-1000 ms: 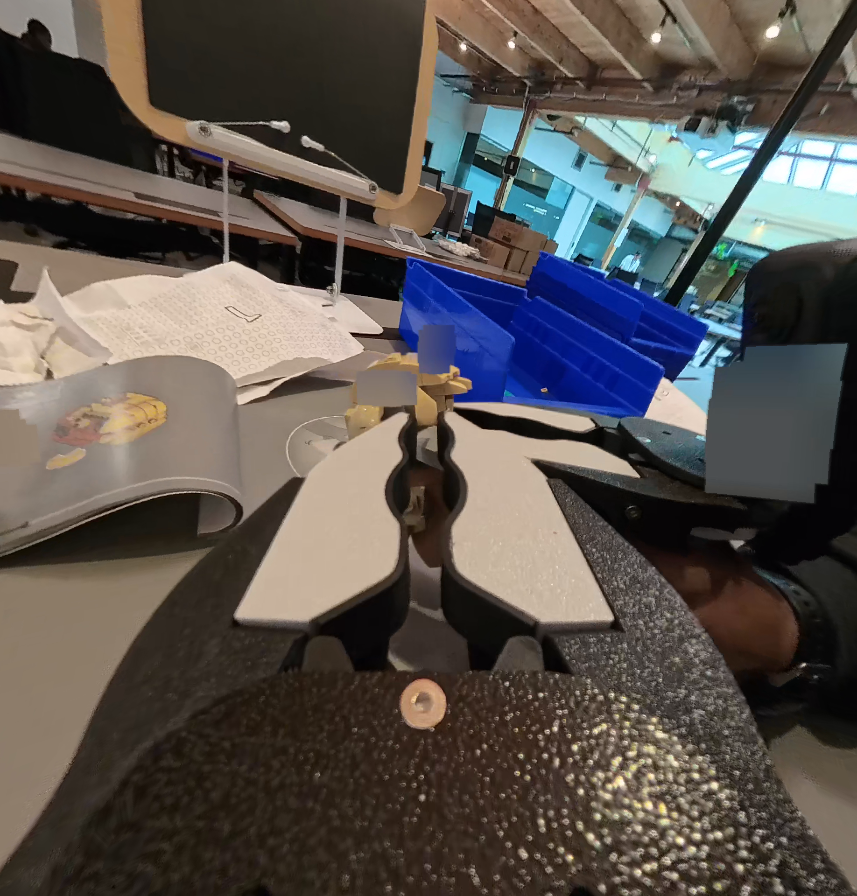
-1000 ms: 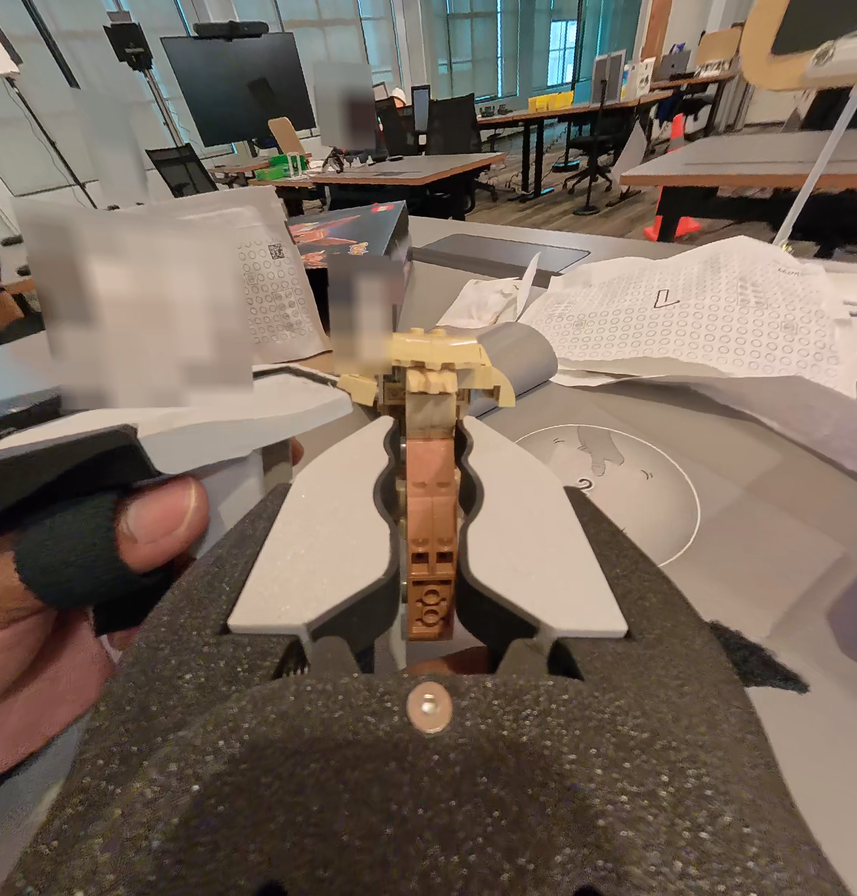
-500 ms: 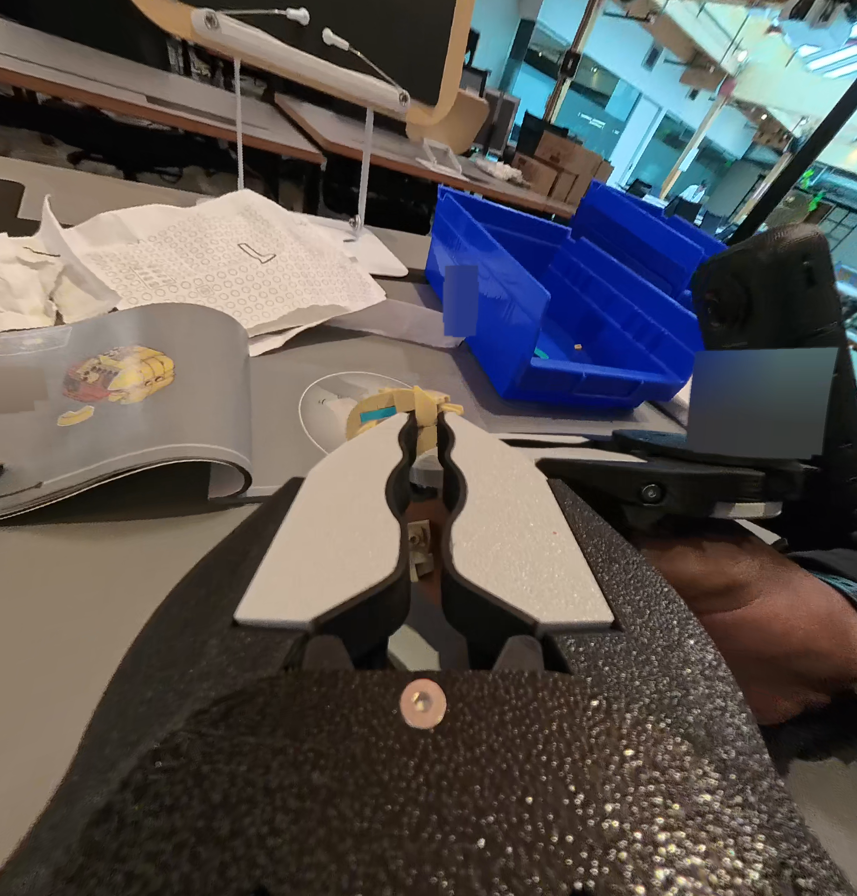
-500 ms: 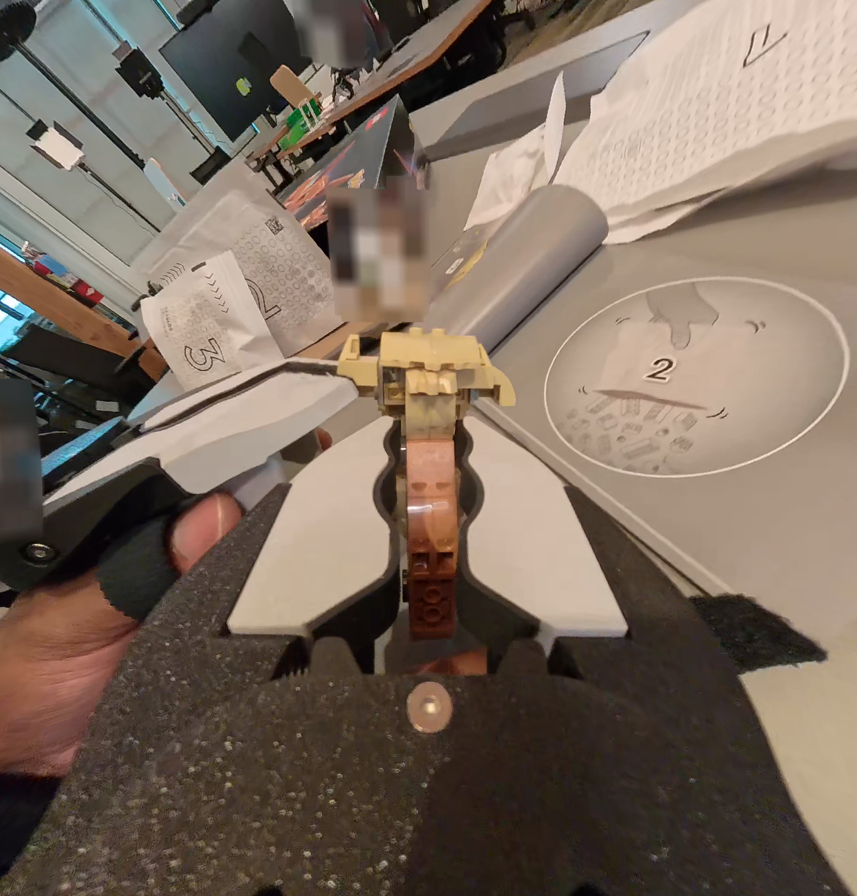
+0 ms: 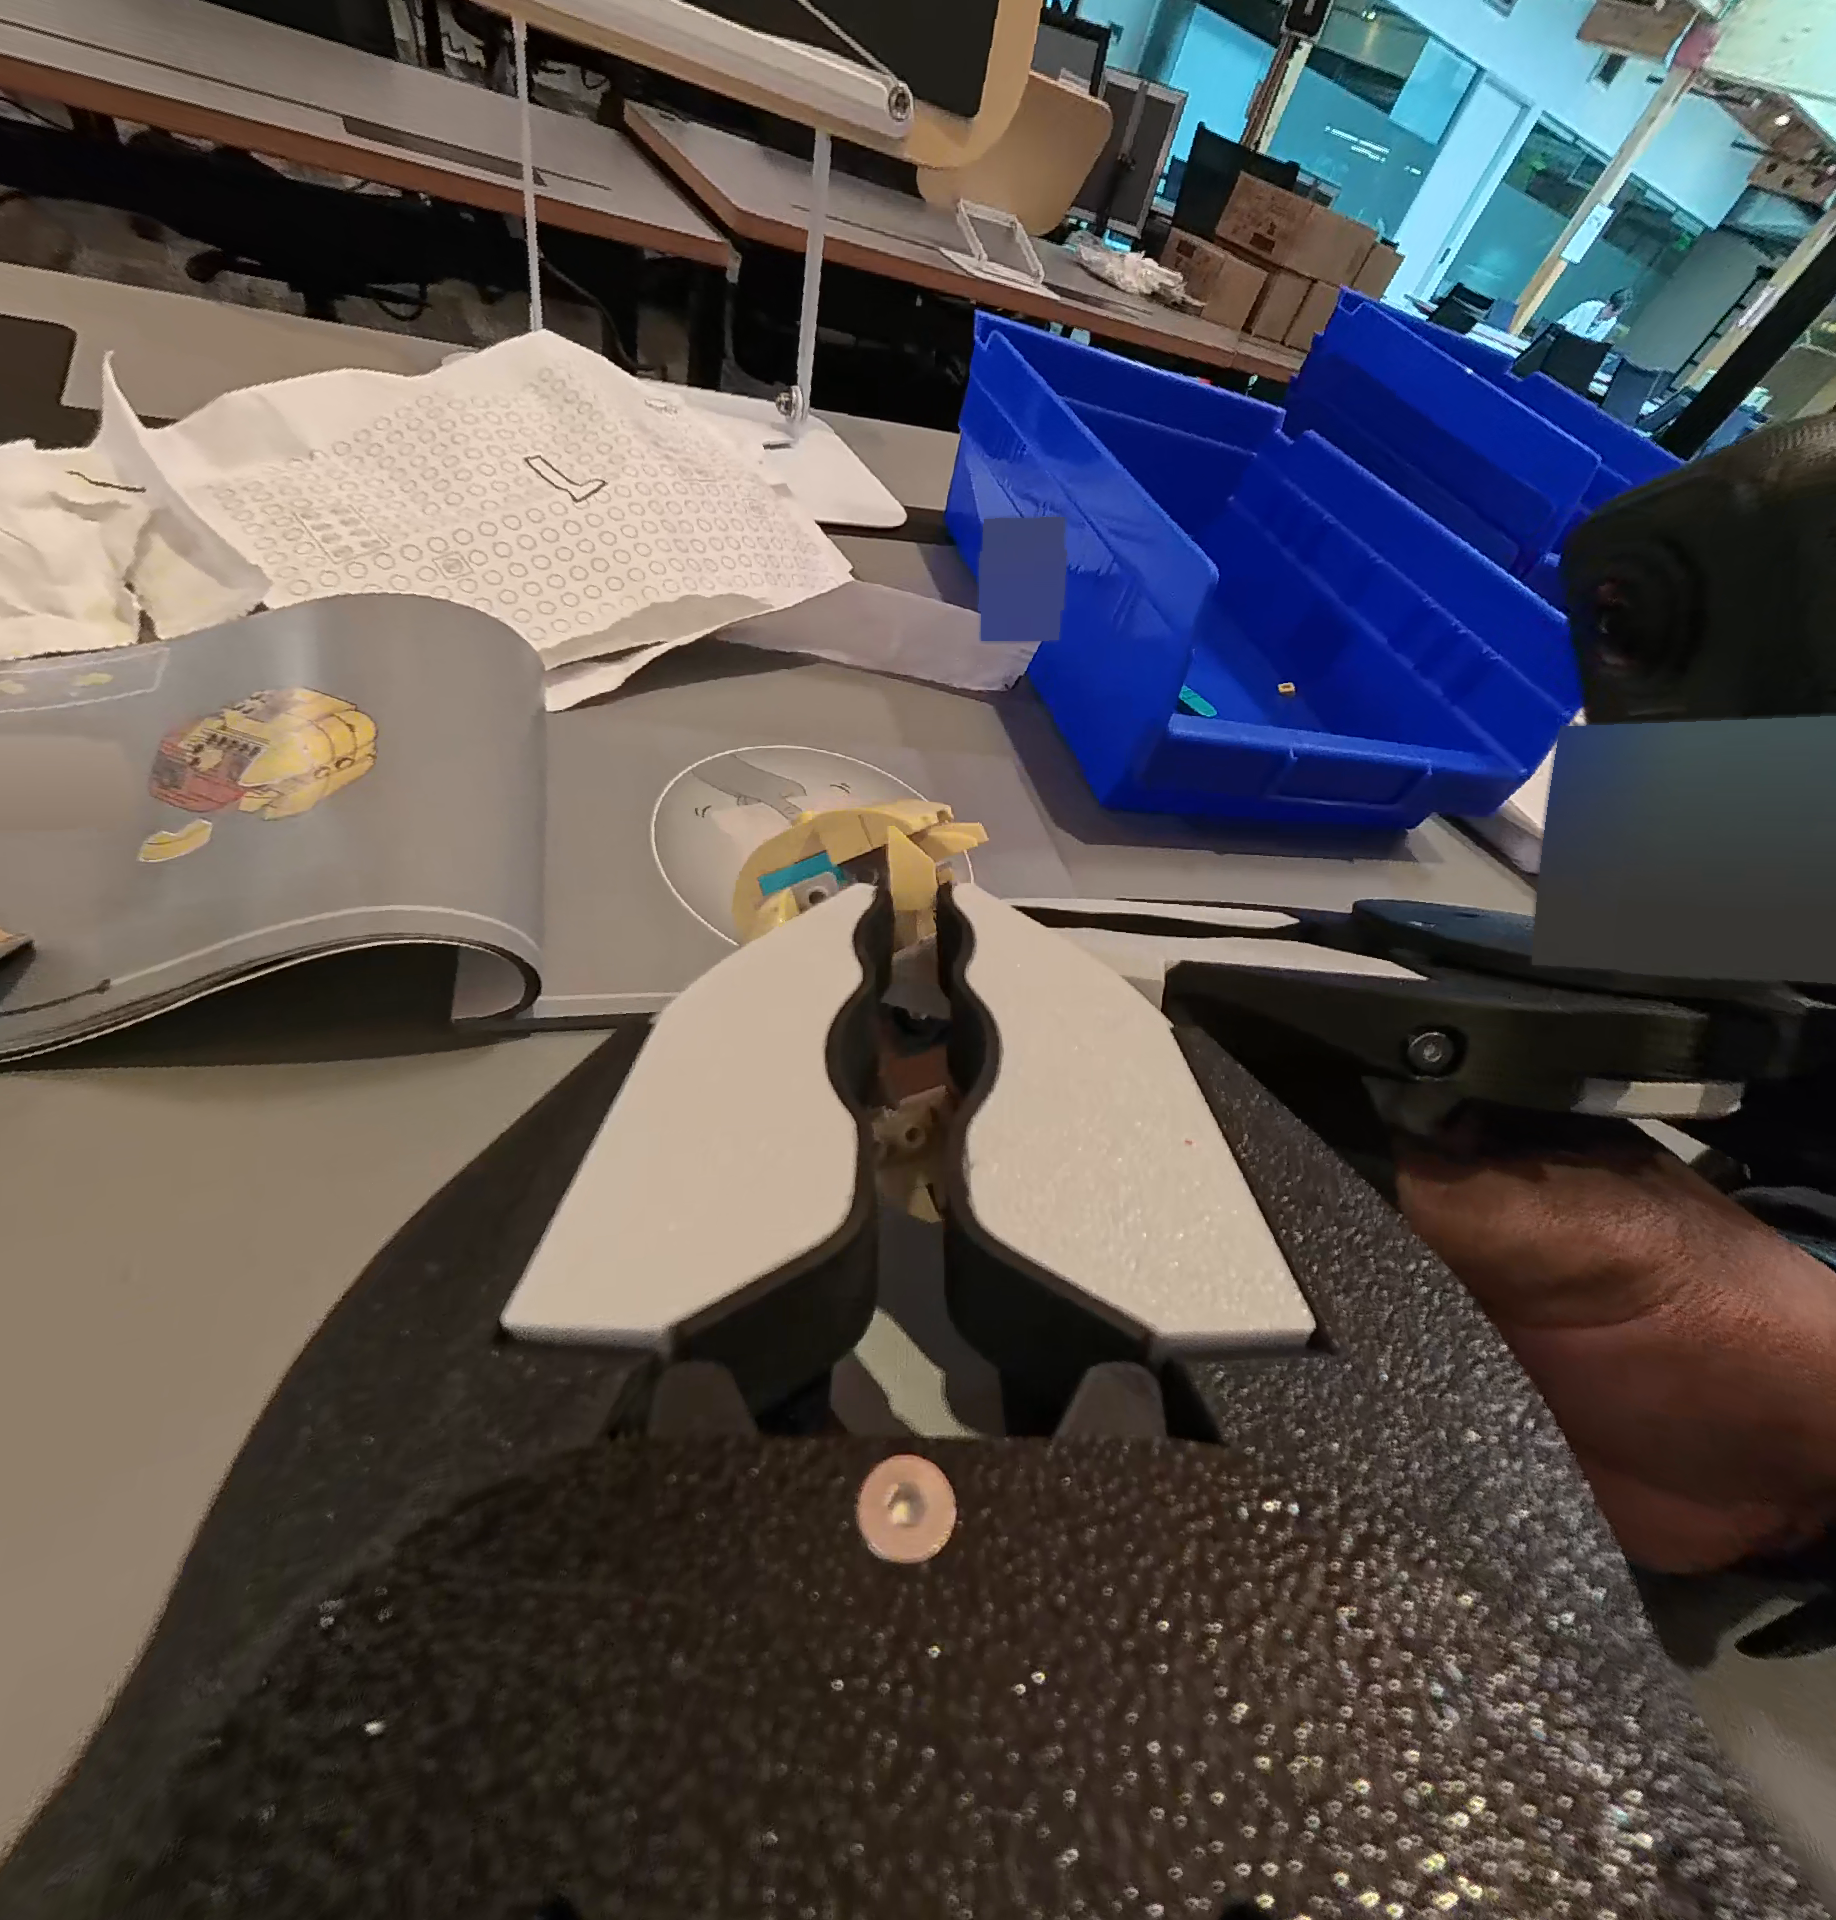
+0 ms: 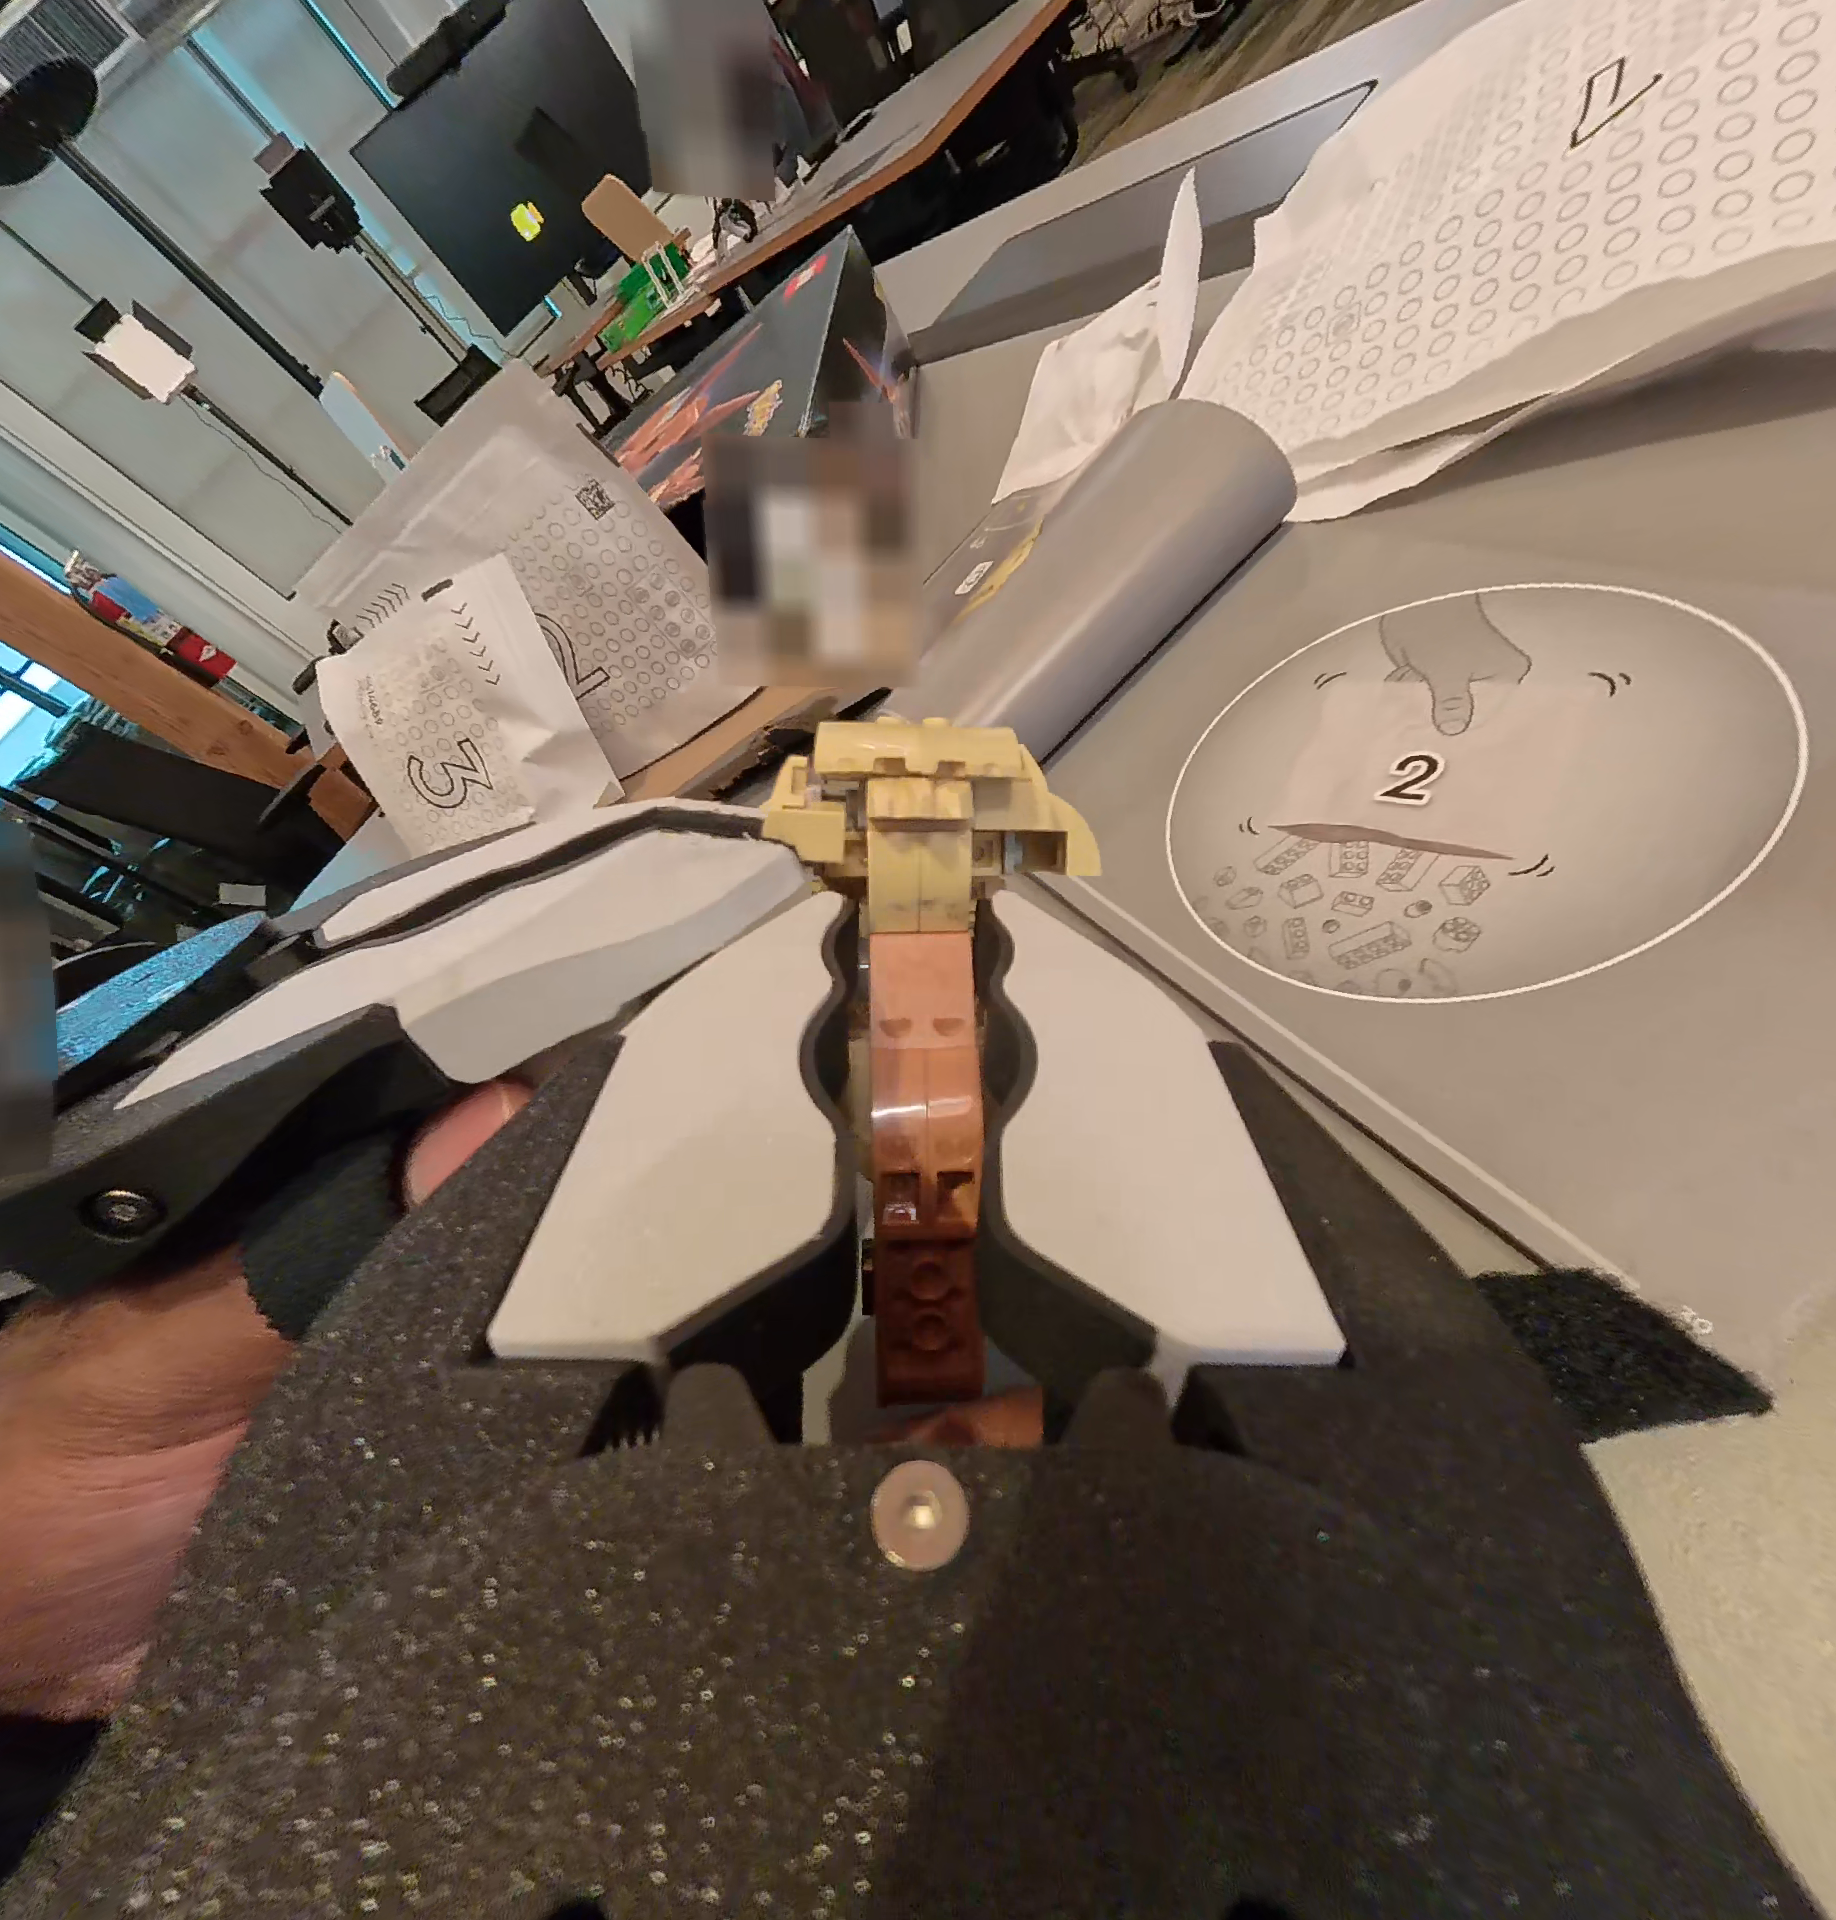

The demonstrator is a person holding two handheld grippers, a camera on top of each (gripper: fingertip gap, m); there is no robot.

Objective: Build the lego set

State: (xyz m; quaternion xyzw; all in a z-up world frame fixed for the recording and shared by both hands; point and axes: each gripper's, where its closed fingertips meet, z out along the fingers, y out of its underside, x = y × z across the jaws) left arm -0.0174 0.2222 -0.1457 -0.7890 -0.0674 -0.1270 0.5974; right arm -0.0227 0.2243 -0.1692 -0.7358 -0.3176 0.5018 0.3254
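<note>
Right claw (image 6: 919,914) is clamping the brown-and-tan brick model (image 6: 924,1049) lengthwise, tan head poking forward. Left claw (image 5: 909,914) is pinching that head from the side, above the open booklet (image 5: 270,790).

- Left gripper (image 5: 911,904): smooth matt grey fingers (image 5: 727,1091) on black plastic; the body behind is coarse, pebbled black with glinting specks.
- Right gripper (image 6: 919,914): matt grey fingers (image 6: 1122,1122), rough black foam-like body.
- Brick model (image 6: 919,883): hard plastic, tan and brown, slightly glossy.
- Booklet (image 5: 270,790): grey coated paper with a soft sheen.
- Bags (image 5: 498,520): thin white crinkled paper, torn edges.
- Bins (image 5: 1257,623): glossy blue plastic.
- Surface (image 5: 166,1299): smooth, matt grey.
</note>
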